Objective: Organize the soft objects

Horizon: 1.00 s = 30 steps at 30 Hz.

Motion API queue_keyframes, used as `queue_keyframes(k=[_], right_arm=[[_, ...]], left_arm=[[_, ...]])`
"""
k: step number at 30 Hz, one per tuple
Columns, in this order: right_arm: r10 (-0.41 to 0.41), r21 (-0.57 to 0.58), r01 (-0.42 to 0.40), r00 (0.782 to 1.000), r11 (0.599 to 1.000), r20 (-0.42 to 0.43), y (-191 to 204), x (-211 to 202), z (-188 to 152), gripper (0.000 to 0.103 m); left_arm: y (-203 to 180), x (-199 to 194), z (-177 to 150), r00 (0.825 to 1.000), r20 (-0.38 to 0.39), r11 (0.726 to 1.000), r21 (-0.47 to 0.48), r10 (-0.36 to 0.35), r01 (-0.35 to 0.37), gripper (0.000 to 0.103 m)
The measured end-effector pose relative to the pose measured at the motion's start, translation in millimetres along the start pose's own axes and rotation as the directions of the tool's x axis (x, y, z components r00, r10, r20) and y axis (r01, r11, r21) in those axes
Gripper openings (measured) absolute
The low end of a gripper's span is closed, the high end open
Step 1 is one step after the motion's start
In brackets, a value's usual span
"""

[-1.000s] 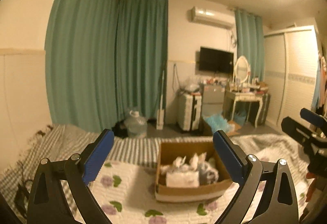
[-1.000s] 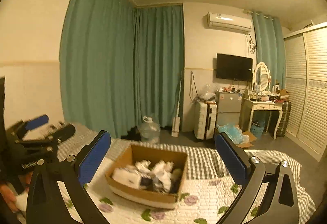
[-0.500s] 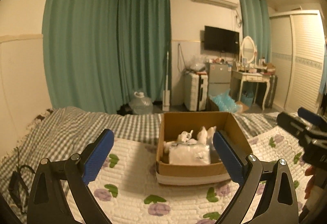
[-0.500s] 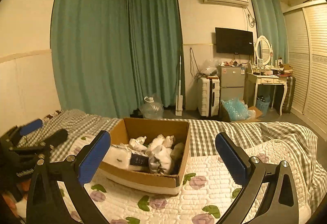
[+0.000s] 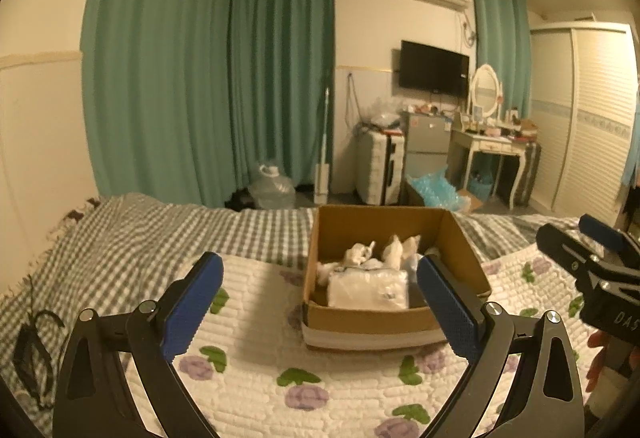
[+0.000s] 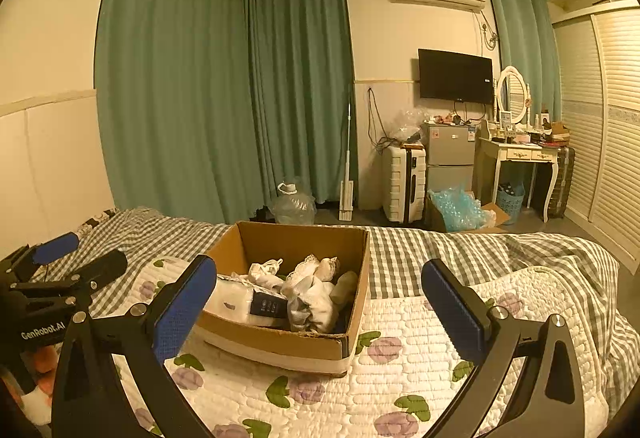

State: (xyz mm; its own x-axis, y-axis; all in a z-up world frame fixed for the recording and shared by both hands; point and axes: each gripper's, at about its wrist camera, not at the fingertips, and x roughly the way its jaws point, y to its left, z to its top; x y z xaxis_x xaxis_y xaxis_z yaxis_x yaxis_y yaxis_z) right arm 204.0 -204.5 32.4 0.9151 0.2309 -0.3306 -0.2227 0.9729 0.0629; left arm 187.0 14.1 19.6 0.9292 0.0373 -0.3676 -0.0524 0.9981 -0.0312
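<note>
White and cream soft goods (image 6: 308,290) heaped in an open cardboard box (image 6: 280,346), lower centre of the right wrist view; a flat white packet (image 5: 368,290) against the near wall, rumpled lacy pieces (image 5: 396,248) behind it, a dark label (image 6: 269,305) showing on one bundle. Gathered in one container, apparently so the loose fabric stays together rather than spread over the bed. Flaps absent or folded away, top open, so reachable from above. Fits equally a box being filled with sorted pieces or one being emptied for sorting; not settled by these views.

Box seated flat on a white quilt (image 5: 256,390) printed with purple flowers, centre of the left wrist view, a grey checked blanket (image 6: 440,250) beyond it.

Left tongs (image 5: 318,308) spread wide, nothing between the blue pads, aimed at the box from low in the frame. Right tongs (image 6: 318,312) likewise wide apart and holding nothing, box framed between the fingers. Both apparently held back and level to keep the box in sight.

Farther out: green curtains (image 6: 200,98) upper left, a wall television (image 6: 455,75) right of centre.
</note>
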Motion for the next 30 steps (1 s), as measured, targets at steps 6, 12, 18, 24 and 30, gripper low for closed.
queue_keyframes(k=[6,12,18,24,30], right_arm=[[-0.001,0.002,0.001,1.0,1.0,0.001,0.3,-0.4,2.0,0.103],[-0.009,0.006,0.009,1.0,1.0,0.003,0.2,-1.8,2.7,0.103],[-0.016,0.01,0.016,1.0,1.0,0.002,0.0,-1.9,2.8,0.103],[-0.019,0.003,0.019,1.0,1.0,-0.003,2.2,0.4,1.7,0.103],[-0.019,0.005,0.019,1.0,1.0,-0.009,3.3,3.6,0.7,0.103]], left_arm=[[-0.3,-0.9,-2.2,1.0,0.003,1.0,0.008,0.006,-0.006,0.099],[-0.6,-1.5,-2.4,1.0,0.007,1.0,0.007,0.003,-0.003,0.099],[1.1,-2.6,-2.4,1.0,0.016,1.0,0.008,0.007,-0.007,0.099],[1.7,-1.5,-2.5,1.0,0.014,1.0,0.01,0.005,-0.005,0.099],[1.1,-1.9,-3.2,1.0,0.015,1.0,0.014,0.006,-0.007,0.099]])
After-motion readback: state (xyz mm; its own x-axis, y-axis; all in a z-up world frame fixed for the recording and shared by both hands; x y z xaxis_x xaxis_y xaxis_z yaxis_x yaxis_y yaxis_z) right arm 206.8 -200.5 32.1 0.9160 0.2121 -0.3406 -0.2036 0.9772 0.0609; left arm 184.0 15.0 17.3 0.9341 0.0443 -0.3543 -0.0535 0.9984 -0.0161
